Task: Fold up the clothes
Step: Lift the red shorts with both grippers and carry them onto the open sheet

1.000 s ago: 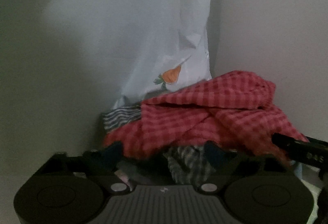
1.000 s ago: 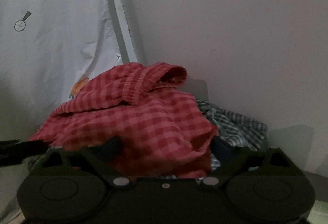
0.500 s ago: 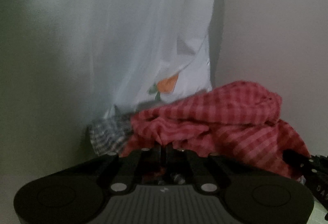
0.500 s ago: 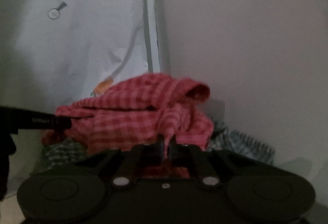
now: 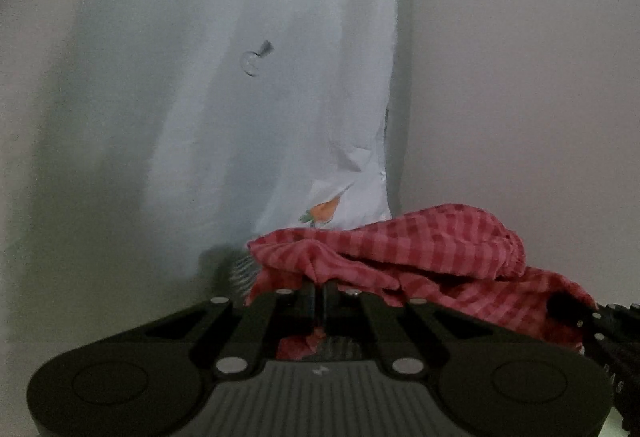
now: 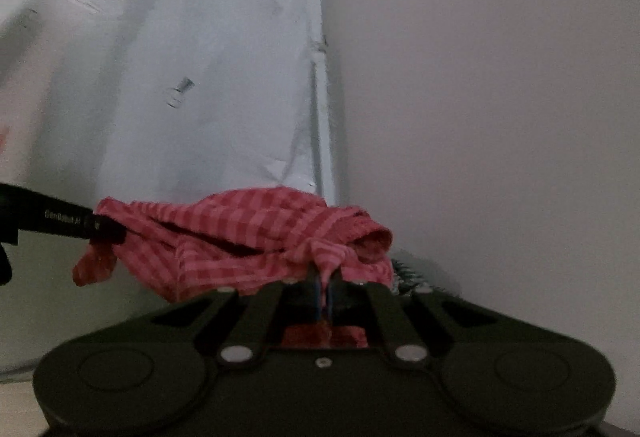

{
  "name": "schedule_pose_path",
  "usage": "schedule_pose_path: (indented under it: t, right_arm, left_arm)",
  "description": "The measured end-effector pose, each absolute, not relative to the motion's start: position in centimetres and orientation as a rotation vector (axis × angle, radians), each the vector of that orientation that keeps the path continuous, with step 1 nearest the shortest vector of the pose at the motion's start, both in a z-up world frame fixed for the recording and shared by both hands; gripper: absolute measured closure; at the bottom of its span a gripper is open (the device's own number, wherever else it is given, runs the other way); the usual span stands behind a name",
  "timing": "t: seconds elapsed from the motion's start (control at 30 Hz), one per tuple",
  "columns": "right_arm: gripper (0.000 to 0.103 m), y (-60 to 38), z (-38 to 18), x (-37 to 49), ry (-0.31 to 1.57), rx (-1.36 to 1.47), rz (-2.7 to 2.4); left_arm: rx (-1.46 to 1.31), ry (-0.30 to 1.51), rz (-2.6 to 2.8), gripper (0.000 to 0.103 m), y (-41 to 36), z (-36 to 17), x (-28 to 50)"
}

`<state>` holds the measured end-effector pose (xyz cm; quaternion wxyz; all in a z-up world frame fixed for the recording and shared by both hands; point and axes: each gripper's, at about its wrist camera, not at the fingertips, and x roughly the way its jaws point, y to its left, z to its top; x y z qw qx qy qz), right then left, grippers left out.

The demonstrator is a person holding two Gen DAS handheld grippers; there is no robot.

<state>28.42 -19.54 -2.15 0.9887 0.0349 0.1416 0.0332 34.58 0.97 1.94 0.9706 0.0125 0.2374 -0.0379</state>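
A red checked garment [image 5: 432,249] hangs bunched between my two grippers, lifted in front of the wall corner. My left gripper [image 5: 319,287] is shut on a fold of its left edge. My right gripper [image 6: 326,277] is shut on a fold of the same garment [image 6: 240,229] near its cuff. In the right wrist view the left gripper's fingers [image 6: 68,223] show at the far left, pinching the cloth. In the left wrist view the right gripper [image 5: 600,321] shows at the right edge.
A pale printed sheet [image 5: 280,77] hangs over the left wall, with a carrot print [image 5: 324,211]. A plain wall [image 6: 500,97] stands to the right. A grey checked garment [image 5: 240,269] peeks out below the red one, and also shows in the right wrist view [image 6: 408,273].
Both grippers were open around the red garment, then shut on it. They have since lifted it up off the pile, and the grey checked clothes have dropped low in view.
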Motion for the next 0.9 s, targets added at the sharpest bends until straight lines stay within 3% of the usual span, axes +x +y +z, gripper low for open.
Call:
schedule_pose_path:
  t: [0.23, 0.6, 0.9]
  right_arm:
    - [0.1, -17.3, -0.2, 20.2, 0.285, 0.076, 0.208]
    - [0.1, -8.9, 1.0, 8.2, 0.291, 0.08, 0.382]
    - [0.1, -0.2, 2.6, 2.8, 0.272, 0.074, 0.545]
  left_arm:
    - [-0.016, 0.485, 0.069, 0.1, 4.9, 3.6, 22.8]
    - [-0.112, 0.497, 0.365, 0.1, 17.2, 4.8, 1.4]
    - [-0.265, 0.455, 0.594, 0.1, 28.3, 6.0, -11.0]
